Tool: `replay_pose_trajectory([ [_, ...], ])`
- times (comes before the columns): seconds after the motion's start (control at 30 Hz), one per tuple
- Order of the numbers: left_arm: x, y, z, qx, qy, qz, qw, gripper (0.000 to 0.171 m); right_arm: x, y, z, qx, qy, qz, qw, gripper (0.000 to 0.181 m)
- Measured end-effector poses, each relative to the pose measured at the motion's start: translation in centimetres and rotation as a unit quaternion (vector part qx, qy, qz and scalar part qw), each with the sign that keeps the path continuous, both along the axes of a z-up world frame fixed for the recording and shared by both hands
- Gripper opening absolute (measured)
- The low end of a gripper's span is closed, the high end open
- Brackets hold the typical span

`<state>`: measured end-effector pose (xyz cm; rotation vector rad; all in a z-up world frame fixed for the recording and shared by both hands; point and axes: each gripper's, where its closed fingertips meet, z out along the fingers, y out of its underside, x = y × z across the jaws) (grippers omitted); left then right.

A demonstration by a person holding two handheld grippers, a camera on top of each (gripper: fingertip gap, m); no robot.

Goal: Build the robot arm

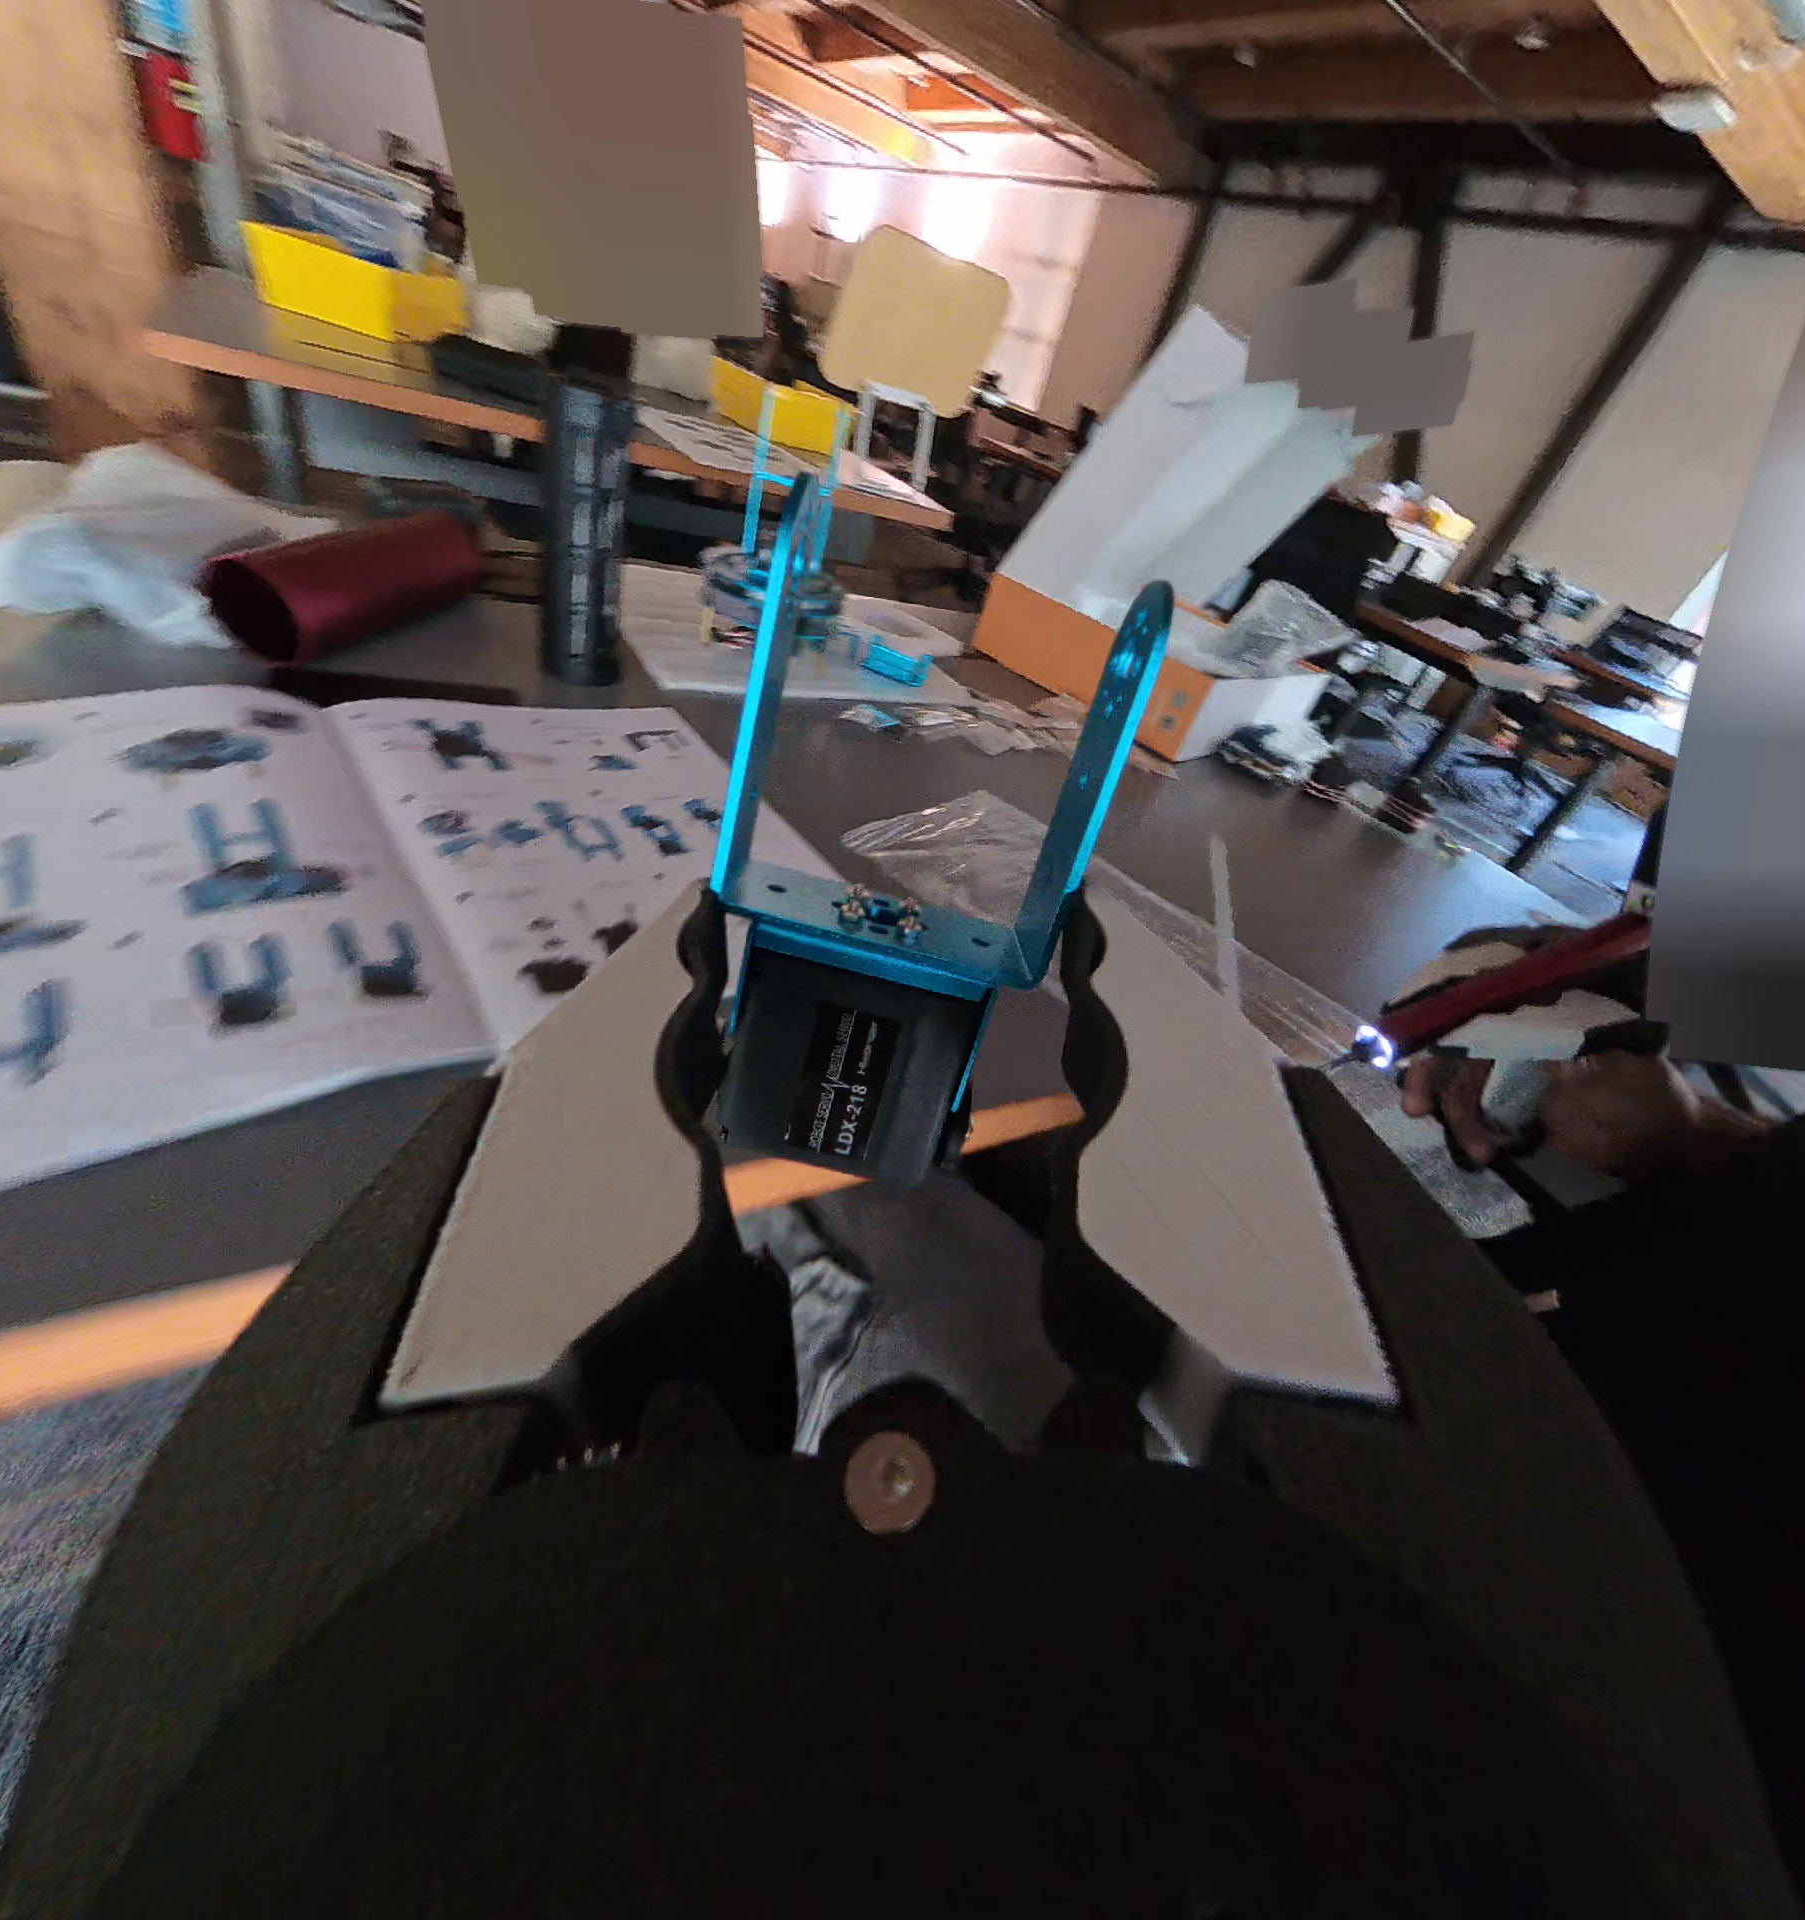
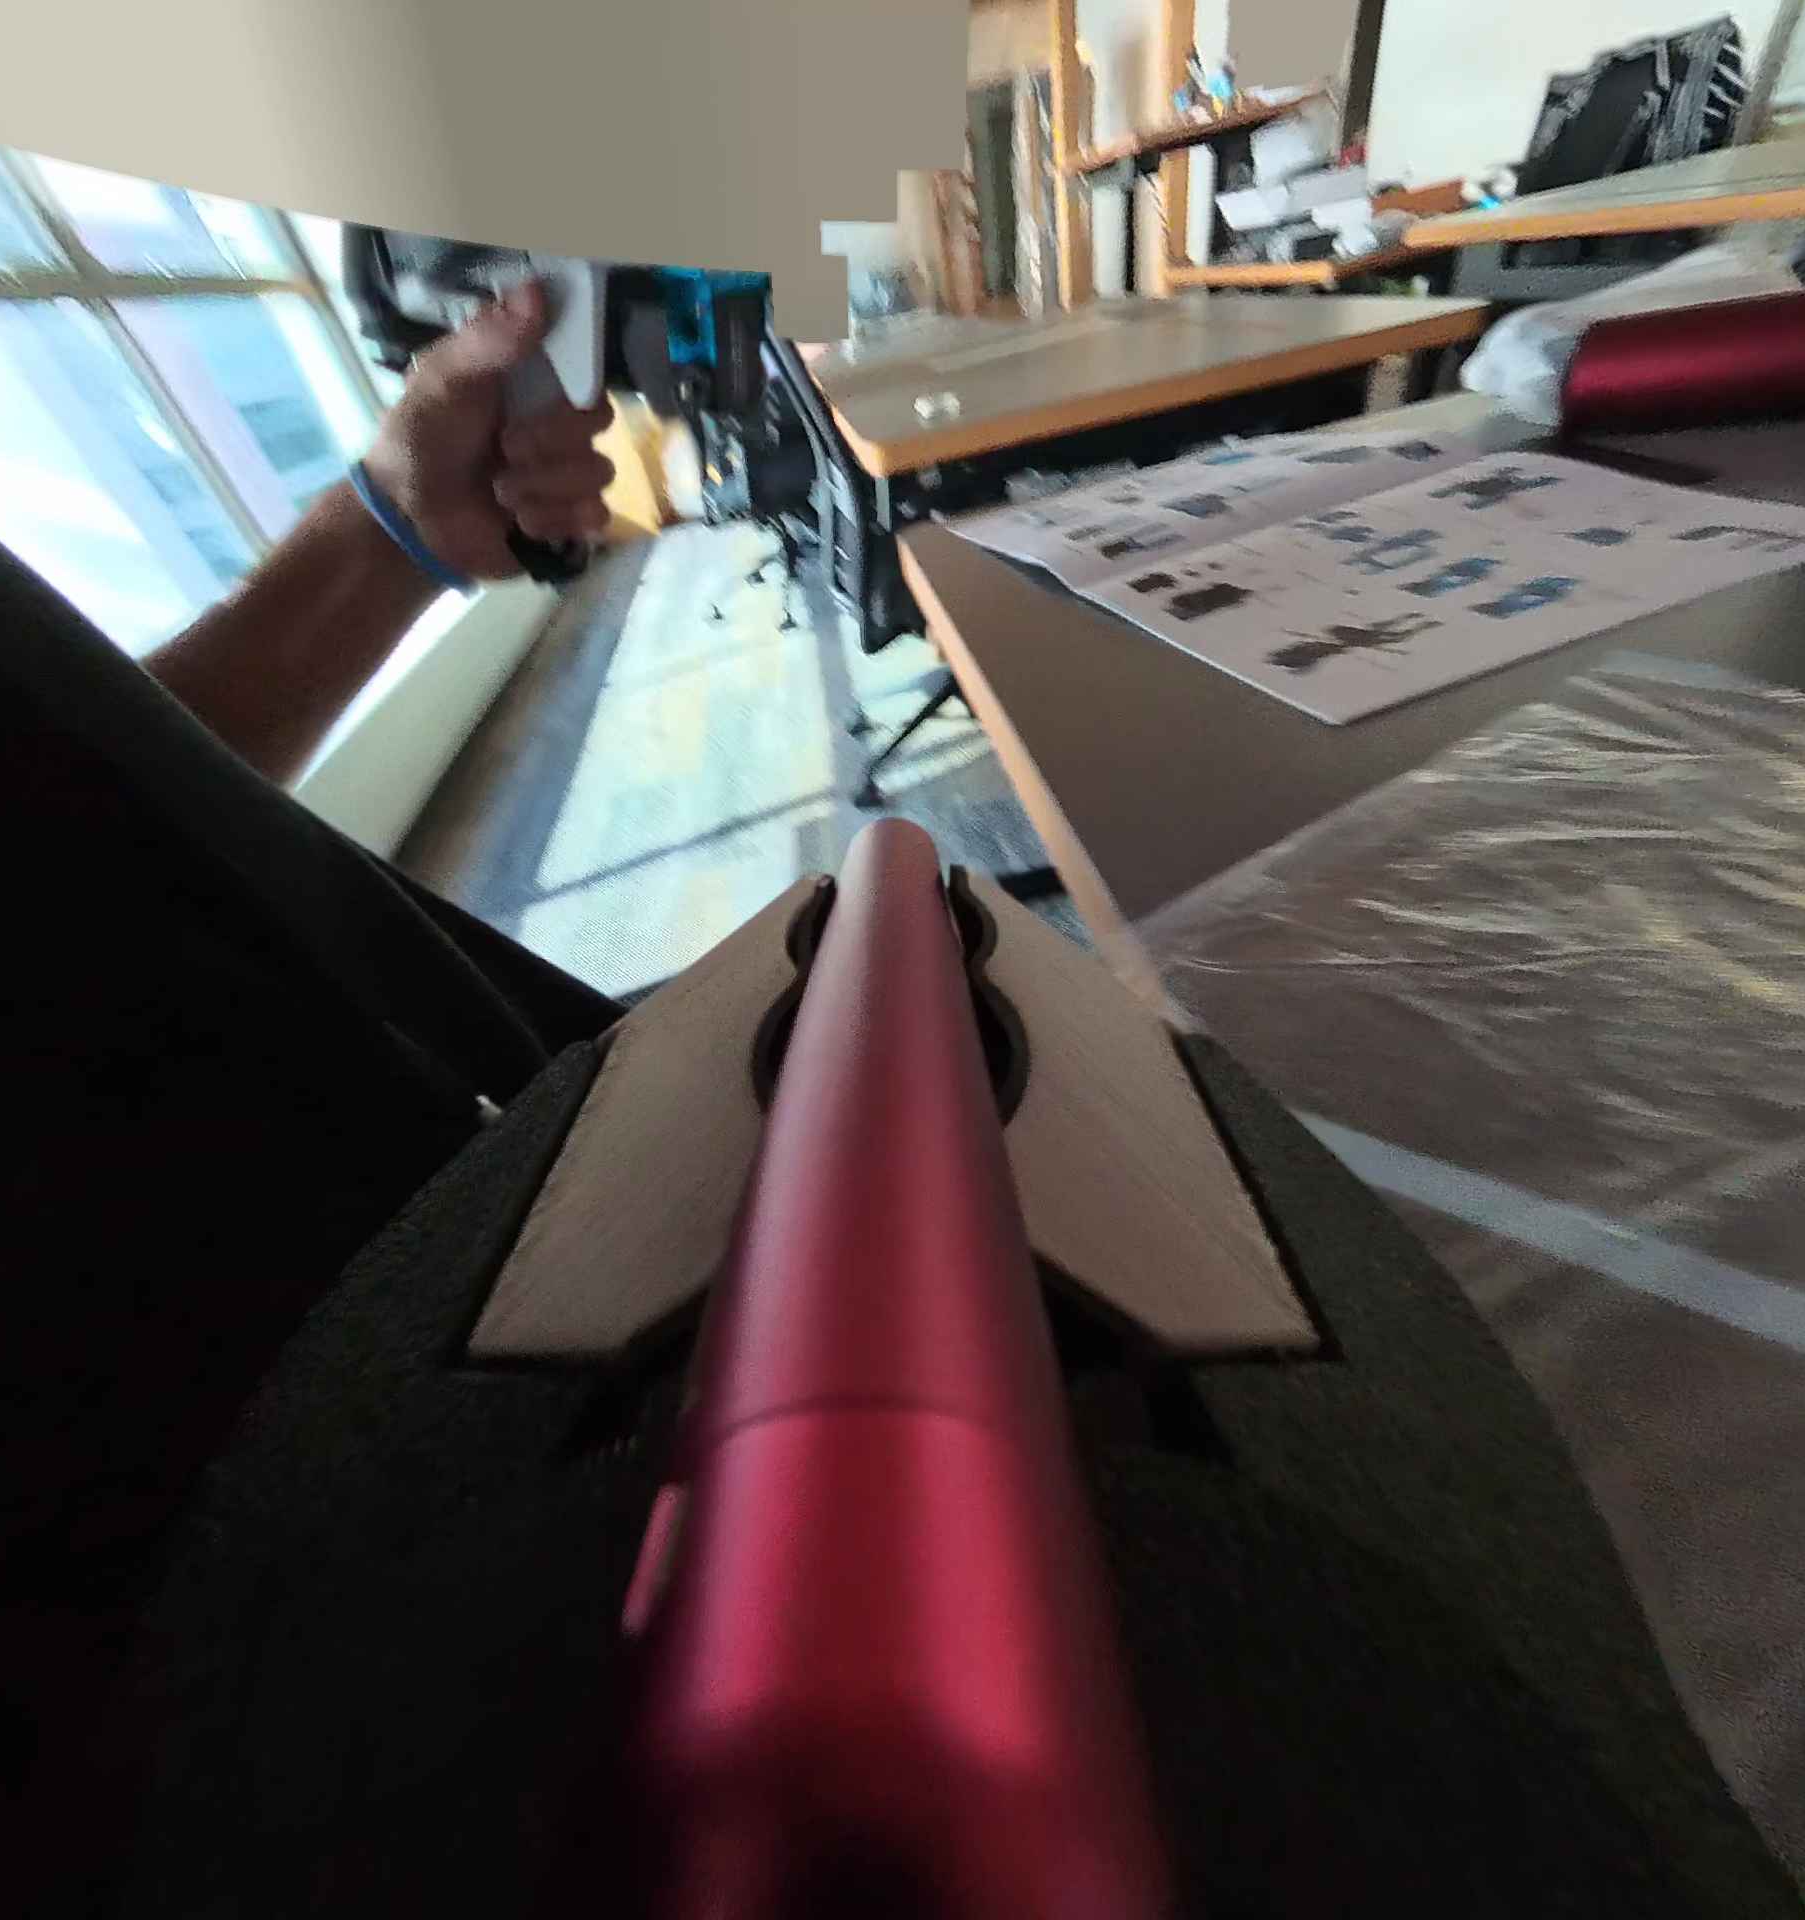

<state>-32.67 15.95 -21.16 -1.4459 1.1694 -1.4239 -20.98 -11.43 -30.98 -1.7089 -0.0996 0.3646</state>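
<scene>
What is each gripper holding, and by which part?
Left gripper: black servo with blue bracket, held by the sides. Right gripper: red screwdriver, near its tip.

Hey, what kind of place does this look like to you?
Probably a maker workshop or robotics lab. An open assembly manual lies on the table, the left gripper holds a black servo with a blue bracket, and the right gripper holds a red electric screwdriver.

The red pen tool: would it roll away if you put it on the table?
Probably. The red pen tool looks round and smooth, so it could roll. Its tapered front might make it curve. It looks stiff, and the right gripper pinches it firmly.
</scene>
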Motion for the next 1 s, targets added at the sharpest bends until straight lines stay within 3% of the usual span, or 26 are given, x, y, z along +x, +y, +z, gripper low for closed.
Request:
replay_pose_trajectory([
  [0.17,-10.7,2.2,0.1,0.014,0.005,0.116,0.993,0.064,-1.6,2.4,-1.5,0.030,0.101,0.015,0.994,0.020],
  [0.27,-15.6,3.2,0.5,0.027,0.004,0.171,0.985,0.064,-0.5,3.1,-1.9,0.016,0.107,-0.007,0.994,0.021],
  [0.4,-19.4,4.0,0.6,0.028,0.001,0.212,0.977,0.064,2.0,2.5,-1.5,0.003,0.083,-0.047,0.995,0.021],
  [0.53,-20.2,4.5,0.5,0.019,-0.001,0.224,0.974,0.064,5.4,1.3,-1.0,-0.025,0.058,-0.081,0.995,0.021],
  [0.7,-15.9,3.7,-0.6,-0.002,0.004,0.186,0.983,0.064,10.5,-0.2,-0.3,-0.078,0.048,-0.082,0.992,0.022],
  [0.87,-5.6,-0.6,-1.5,-0.062,-0.034,0.066,0.995,0.064,15.9,-0.8,0.3,-0.122,0.058,-0.048,0.990,0.022],
  [1.0,3.3,-5.1,-1.6,-0.126,-0.072,-0.041,0.989,0.064,19.9,-0.6,0.0,-0.140,0.087,-0.001,0.986,0.022],
])
